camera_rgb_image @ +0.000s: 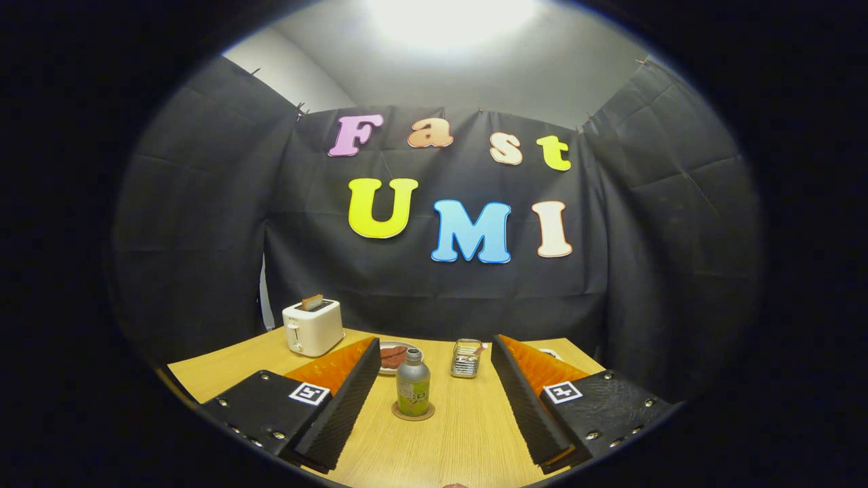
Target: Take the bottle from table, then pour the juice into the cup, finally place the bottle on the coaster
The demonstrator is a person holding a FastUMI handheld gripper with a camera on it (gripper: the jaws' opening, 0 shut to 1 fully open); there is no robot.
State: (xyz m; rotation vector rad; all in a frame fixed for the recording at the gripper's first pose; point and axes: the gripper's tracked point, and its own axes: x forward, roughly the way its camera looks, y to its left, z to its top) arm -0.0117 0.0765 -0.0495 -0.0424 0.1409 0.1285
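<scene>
The bottle [413, 383] stands upright on a round coaster [413, 411], out on the wooden surface [461, 434] and well in from its far edge. It has a grey cap and shoulder above a green-labelled lower half; the label's print is too small to make out. It sits between the two fingers of the tool [434, 356], a little nearer the left one, and touches neither.

The tool is spread wide and grips nothing; both fingers hover clear of the bottle, angled outward toward the far edge.

Just beyond the bottle, a plate [395, 356] carries something dark reddish. The left finger hides its near-left part, and what the food is cannot be told. Beside it toward the right stands a glass cup [466, 358], near the right finger's tip; whether it holds any liquid is hard to judge.

At the far left corner of the surface a white toaster [312, 328] sits with a slice of toast [312, 301] poking from its slot. Beyond the right finger a small pale object [549, 353] is mostly hidden and cannot be identified.
</scene>
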